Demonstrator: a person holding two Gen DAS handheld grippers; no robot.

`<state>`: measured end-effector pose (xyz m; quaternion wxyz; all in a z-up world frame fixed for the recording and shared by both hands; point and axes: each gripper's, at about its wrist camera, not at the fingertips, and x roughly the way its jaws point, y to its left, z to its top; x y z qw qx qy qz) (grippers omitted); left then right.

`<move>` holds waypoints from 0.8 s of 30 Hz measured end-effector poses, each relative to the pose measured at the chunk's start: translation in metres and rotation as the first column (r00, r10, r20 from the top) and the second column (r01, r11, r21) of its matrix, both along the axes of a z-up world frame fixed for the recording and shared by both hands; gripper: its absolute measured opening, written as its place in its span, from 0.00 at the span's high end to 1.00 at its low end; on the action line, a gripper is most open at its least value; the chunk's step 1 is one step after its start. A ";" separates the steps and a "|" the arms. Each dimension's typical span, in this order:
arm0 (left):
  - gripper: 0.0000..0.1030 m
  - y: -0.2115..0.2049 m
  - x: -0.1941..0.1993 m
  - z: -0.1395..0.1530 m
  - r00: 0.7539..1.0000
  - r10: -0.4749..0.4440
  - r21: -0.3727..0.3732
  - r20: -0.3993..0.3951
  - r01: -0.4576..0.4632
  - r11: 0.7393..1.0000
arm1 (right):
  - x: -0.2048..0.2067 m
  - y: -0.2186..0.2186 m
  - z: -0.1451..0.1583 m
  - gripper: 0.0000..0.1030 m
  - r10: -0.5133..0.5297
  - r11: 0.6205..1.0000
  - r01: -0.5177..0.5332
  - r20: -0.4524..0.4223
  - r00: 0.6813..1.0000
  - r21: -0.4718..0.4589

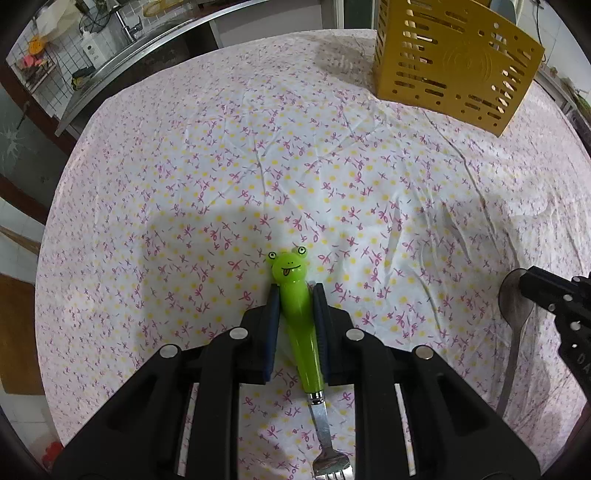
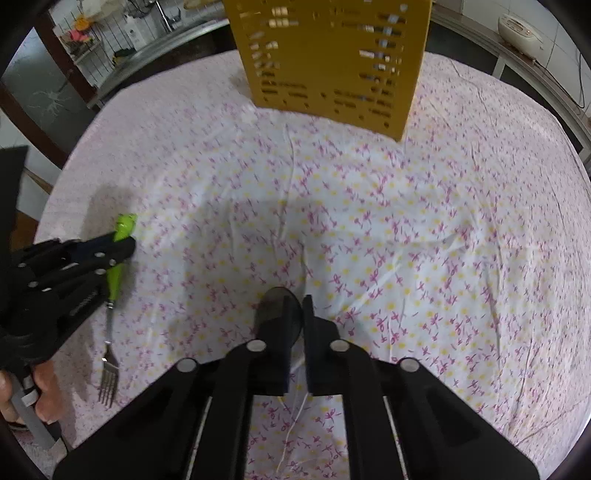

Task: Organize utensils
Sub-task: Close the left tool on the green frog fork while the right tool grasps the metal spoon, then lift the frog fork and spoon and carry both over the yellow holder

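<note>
My left gripper (image 1: 296, 291) is shut on the green frog-handled fork (image 1: 297, 306), pads on both sides of the handle; its steel tines point back toward me (image 1: 330, 467). The same fork (image 2: 116, 273) and the left gripper (image 2: 122, 242) show at the left of the right wrist view. My right gripper (image 2: 295, 306) is shut on a steel spoon (image 2: 279, 306), gripping the bowl; the spoon (image 1: 515, 332) also shows at the right of the left wrist view, its handle hanging down. A yellow perforated utensil holder (image 1: 450, 62) stands at the far side of the table (image 2: 332, 66).
The table is covered with a white cloth (image 1: 258, 166) printed with pink flowers and yellow dots. A steel sink counter (image 1: 122, 55) runs behind the table on the left. A rice cooker (image 2: 521, 29) sits on a counter at the far right.
</note>
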<state>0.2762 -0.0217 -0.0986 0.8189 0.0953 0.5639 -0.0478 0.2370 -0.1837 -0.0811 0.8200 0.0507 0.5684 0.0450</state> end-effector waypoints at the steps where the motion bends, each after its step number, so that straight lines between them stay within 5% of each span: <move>1: 0.84 0.000 0.000 0.001 1.000 -0.002 -0.008 0.000 0.002 1.000 | 0.000 -0.002 0.003 0.97 0.000 1.000 0.000 0.012 1.000 -0.006; 13: 0.85 -0.001 0.000 0.043 0.995 -0.006 -0.111 0.100 0.017 0.994 | -0.002 -0.028 0.039 0.97 0.004 0.997 0.012 0.199 0.980 -0.083; 24: 0.86 -0.016 -0.008 0.087 0.961 -0.008 -0.183 0.276 0.061 0.981 | -0.008 -0.055 0.085 0.97 -0.005 0.983 0.082 0.429 0.903 -0.162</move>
